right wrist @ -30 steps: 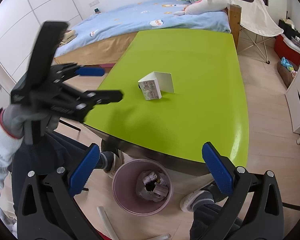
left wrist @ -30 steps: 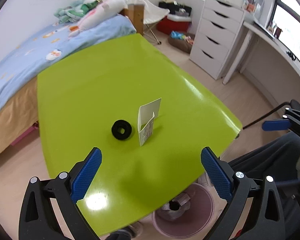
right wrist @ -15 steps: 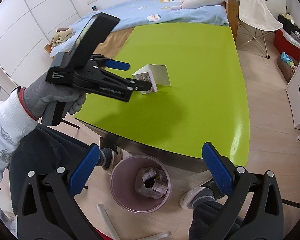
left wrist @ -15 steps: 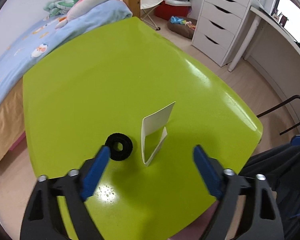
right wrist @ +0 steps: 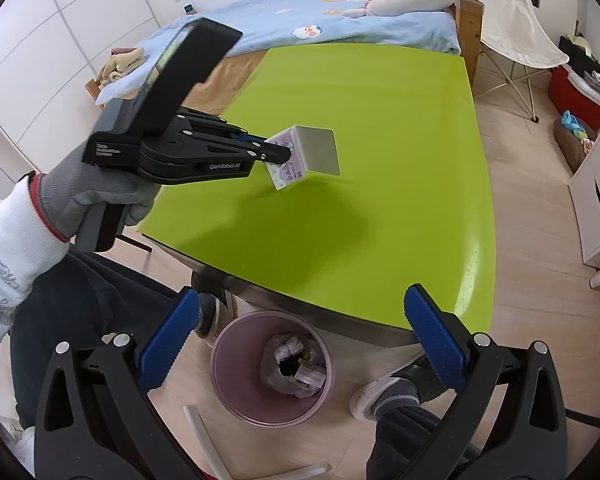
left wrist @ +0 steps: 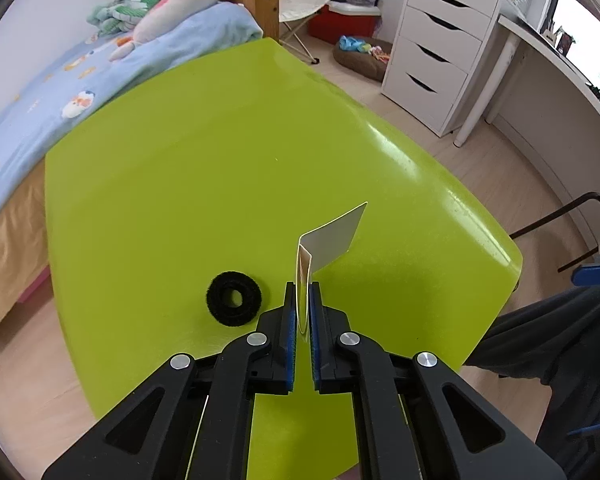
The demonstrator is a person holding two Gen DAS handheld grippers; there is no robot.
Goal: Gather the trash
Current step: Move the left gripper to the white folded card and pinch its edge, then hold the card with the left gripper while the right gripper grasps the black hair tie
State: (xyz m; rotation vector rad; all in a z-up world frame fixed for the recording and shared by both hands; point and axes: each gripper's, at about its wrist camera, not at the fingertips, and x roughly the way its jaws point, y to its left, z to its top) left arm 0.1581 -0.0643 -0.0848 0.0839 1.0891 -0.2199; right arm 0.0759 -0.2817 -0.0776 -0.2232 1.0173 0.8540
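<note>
My left gripper (left wrist: pixel 302 292) is shut on a folded white card wrapper (left wrist: pixel 332 238) with a printed side, holding it just above the green table (left wrist: pixel 220 152). The wrapper also shows in the right wrist view (right wrist: pixel 300 158), pinched by the left gripper (right wrist: pixel 284 154). A black foam ring (left wrist: pixel 234 298) lies on the table left of the gripper. My right gripper (right wrist: pixel 300 336) is open and empty, off the table's near edge, above a pink trash bin (right wrist: pixel 236 396) with trash inside.
A bed (left wrist: pixel 80 76) with plush toys lies beyond the table. A white drawer unit (left wrist: pixel 436 44) and a desk stand at the right. A folding chair (right wrist: pixel 512 40) stands at the table's far end. My legs and a shoe (right wrist: pixel 384 396) are beside the bin.
My left gripper moved forward over the table and shut on the folded wrapper, lifting it slightly. The right gripper stayed open near the bin.
</note>
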